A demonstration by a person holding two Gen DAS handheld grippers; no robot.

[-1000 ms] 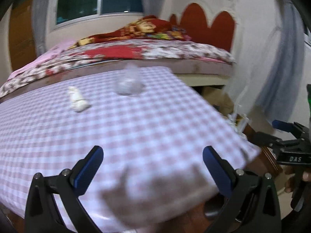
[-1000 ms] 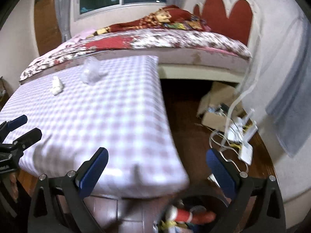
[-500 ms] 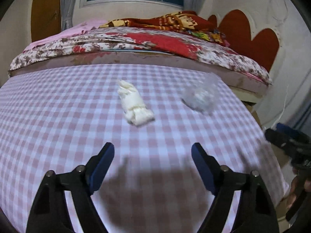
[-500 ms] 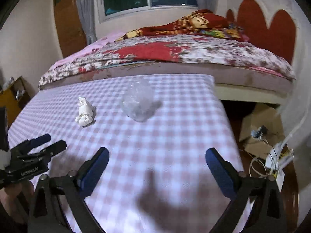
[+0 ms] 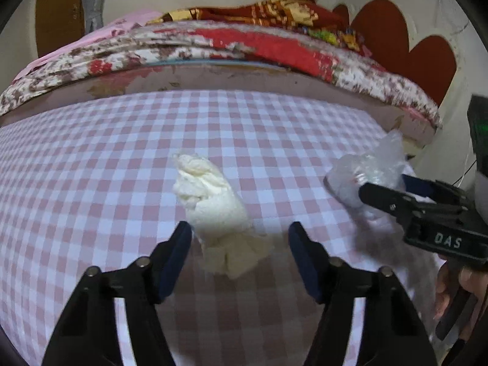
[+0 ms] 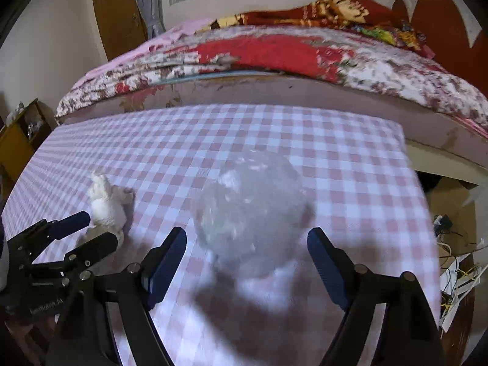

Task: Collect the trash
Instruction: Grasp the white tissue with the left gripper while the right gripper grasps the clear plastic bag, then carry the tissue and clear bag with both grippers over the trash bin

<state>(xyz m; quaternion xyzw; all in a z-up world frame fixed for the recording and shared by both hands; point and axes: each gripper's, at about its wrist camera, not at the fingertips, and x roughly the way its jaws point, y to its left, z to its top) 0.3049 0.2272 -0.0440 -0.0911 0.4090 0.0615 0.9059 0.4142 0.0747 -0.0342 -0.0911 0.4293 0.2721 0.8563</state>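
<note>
Leftmost, the left gripper (image 5: 239, 244) stands wide apart over the checked tablecloth (image 5: 91, 183), its blue fingertips (image 5: 177, 250) flanking the near end of a crumpled white tissue (image 5: 213, 204) — not pressing it. Further right lies a crumpled clear plastic bag (image 6: 253, 213) on the same cloth, and the right gripper (image 6: 247, 256) is spread wide around its near side, apparently without contact. Behind the table runs a bed (image 6: 305, 61) with a floral cover.
</note>
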